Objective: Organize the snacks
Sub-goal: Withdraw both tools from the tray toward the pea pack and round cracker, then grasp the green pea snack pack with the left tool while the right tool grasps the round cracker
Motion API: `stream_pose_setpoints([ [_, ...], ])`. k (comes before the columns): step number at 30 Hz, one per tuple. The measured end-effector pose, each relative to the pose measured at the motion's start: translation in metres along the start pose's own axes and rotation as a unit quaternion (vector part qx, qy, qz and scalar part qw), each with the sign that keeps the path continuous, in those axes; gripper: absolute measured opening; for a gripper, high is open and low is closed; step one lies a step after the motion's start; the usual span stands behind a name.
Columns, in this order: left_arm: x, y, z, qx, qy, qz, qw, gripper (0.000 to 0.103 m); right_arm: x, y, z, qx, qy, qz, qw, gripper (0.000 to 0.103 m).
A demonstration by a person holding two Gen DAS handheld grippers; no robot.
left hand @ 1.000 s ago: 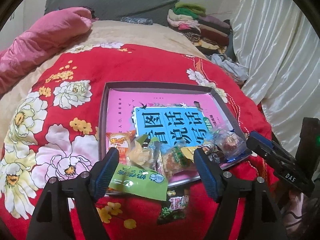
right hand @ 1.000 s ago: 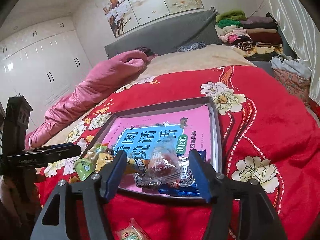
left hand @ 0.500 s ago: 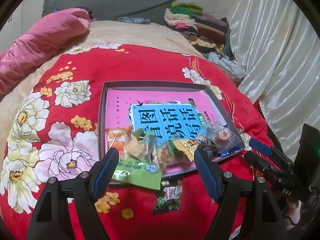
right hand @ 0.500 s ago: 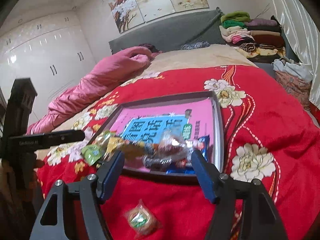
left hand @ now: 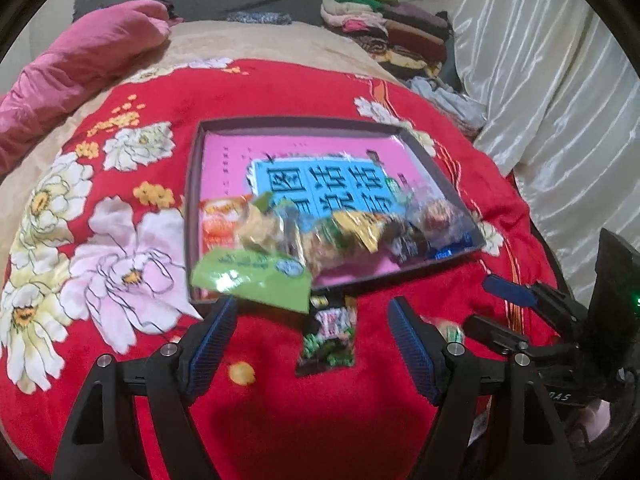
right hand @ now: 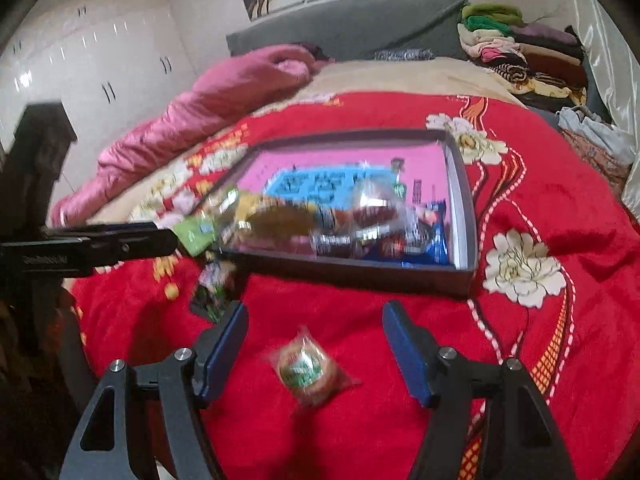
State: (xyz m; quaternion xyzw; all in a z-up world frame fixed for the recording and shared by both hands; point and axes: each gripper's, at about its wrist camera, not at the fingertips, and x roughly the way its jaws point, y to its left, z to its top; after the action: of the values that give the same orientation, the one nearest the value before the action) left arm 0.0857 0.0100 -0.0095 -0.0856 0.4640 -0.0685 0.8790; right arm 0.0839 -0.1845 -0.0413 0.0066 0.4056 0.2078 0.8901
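Observation:
A dark tray (left hand: 296, 124) lies on the red flowered blanket, with a pink and blue book (left hand: 224, 160) inside it. Several snack packets (left hand: 340, 232) are heaped along the tray's near edge, and a light green packet (left hand: 252, 276) hangs over that rim. My left gripper (left hand: 312, 320) is open above a dark green packet (left hand: 328, 336) lying on the blanket just outside the tray. My right gripper (right hand: 316, 320) is open too, and a round wrapped snack (right hand: 308, 368) lies on the blanket between its fingers, untouched. The tray (right hand: 360, 272) sits beyond it.
A pink quilt (left hand: 80, 60) is bunched at the far left of the bed. Folded clothes (left hand: 384, 20) are stacked at the far right beside a white curtain (left hand: 560, 100). The other gripper (left hand: 520, 312) shows at the right in the left wrist view. White wardrobes (right hand: 80, 60) stand at the left.
Both grippers have drawn back from the tray toward the bed's near edge. The dark green packet and the round snack now lie between their fingers. Both stay open.

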Motion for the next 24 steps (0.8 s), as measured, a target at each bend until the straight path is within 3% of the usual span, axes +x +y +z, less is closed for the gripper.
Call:
stream_pose_setpoints([
  [6,0.016,-0.008,-0.009,0.008,0.024,-0.002,0.9997,0.079,0.014,0.014,-0.01,-0.042,0.04,-0.015,0.998,0.069],
  [16,0.046,0.0,-0.023,-0.03,0.062,-0.007,0.9976,0.079,0.039,0.021,-0.021,-0.083,0.091,-0.042,0.992,0.068],
  [18,0.049,-0.001,-0.024,-0.033,0.066,-0.008,0.9972,0.079,0.041,0.021,-0.021,-0.085,0.093,-0.04,0.991,0.061],
  [22,0.054,-0.002,-0.023,-0.043,0.067,-0.006,0.9968,0.078,0.042,0.019,-0.02,-0.084,0.092,-0.025,0.992,0.038],
  [24,0.057,-0.004,-0.022,-0.046,0.066,0.0,0.9968,0.078,0.041,0.021,-0.02,-0.088,0.091,-0.022,0.992,0.036],
])
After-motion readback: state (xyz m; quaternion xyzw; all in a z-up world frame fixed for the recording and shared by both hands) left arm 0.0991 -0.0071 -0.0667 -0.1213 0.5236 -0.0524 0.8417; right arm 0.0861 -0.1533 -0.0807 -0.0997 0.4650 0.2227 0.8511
